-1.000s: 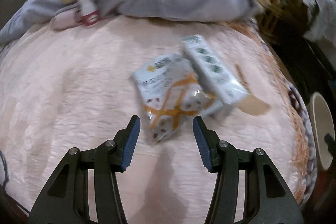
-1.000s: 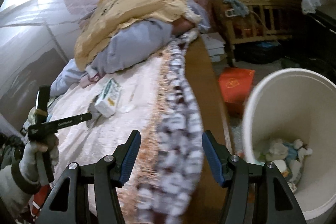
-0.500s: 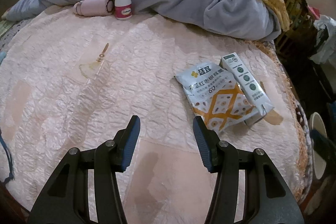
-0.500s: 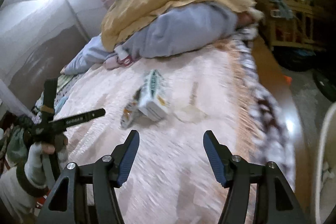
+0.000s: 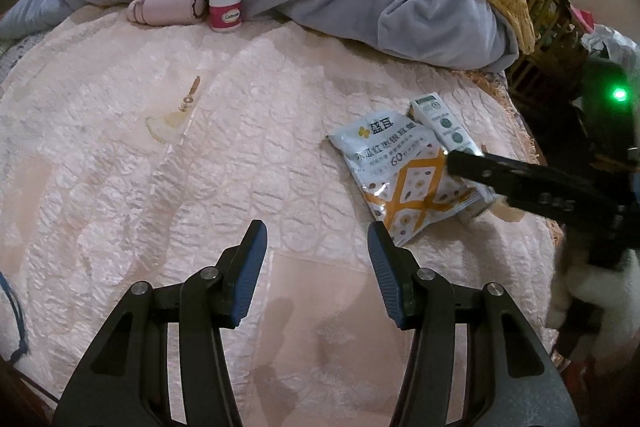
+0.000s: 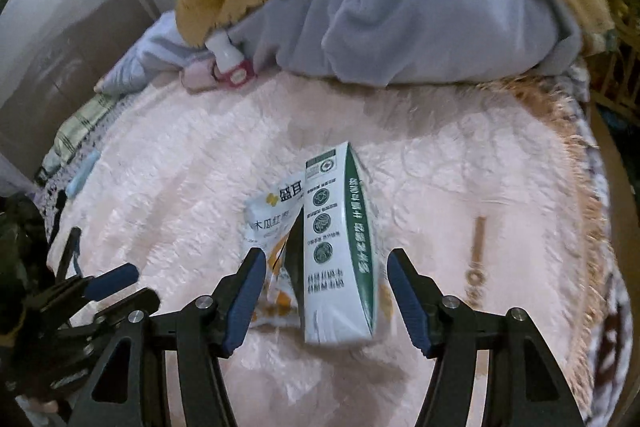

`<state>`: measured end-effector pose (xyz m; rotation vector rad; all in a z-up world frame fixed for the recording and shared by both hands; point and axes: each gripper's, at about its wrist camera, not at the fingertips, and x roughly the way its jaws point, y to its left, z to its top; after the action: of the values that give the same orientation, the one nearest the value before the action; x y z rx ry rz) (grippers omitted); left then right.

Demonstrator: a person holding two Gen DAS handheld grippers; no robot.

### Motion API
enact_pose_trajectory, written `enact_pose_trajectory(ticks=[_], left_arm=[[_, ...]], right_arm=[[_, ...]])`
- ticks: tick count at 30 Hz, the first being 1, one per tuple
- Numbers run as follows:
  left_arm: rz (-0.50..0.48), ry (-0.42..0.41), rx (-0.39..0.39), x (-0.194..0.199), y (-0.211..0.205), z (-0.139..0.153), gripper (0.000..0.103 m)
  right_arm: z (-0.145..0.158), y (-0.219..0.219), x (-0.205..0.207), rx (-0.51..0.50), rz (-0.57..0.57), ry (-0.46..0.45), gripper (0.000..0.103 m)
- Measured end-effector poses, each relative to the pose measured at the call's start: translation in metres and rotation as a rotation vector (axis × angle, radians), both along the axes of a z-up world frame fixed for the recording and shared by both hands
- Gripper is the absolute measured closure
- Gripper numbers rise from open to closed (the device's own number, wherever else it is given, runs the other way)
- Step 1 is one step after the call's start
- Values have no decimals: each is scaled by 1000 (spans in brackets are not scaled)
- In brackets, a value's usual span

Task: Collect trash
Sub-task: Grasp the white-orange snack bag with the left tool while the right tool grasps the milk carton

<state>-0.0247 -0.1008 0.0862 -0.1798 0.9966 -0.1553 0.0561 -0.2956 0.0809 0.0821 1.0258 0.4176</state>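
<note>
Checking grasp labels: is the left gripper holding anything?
No, the left gripper hangs open over bare bedspread, nothing between its fingers.

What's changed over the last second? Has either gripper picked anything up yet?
Nothing picked up. The right gripper swung from the white bin at the bedside across the pink quilted bedspread; its open fingers now straddle the white-and-green carton. Its jaws have just closed slightly, without pressing. The left gripper, open and empty, drew away from the silver-and-orange snack pouch. Pouch, carton and white pill bottle stayed put.
</note>
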Motion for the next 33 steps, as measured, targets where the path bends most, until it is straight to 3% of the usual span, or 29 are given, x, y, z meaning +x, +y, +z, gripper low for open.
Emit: enact_pose_trajectory(ticks=[3, 6, 14, 21, 29, 33], left_arm=[[-4, 8, -38, 3, 0, -2, 51], [-5, 7, -76, 7, -3, -3, 47], [9, 42, -203, 29, -23, -18, 38], [40, 66, -266, 50, -43, -35, 36], [90, 80, -245, 76, -58, -47, 36], [141, 73, -315, 83, -49, -50, 36]], right_arm=[[-7, -1, 3, -27, -7, -2, 63], [0, -25, -4, 26, -55, -24, 63], [8, -83, -44, 33, -118, -34, 63], [4, -93, -49, 63, -123, -29, 63], [-2, -96, -45, 79, -102, -21, 55], [-1, -94, -39, 80, -99, -20, 55]])
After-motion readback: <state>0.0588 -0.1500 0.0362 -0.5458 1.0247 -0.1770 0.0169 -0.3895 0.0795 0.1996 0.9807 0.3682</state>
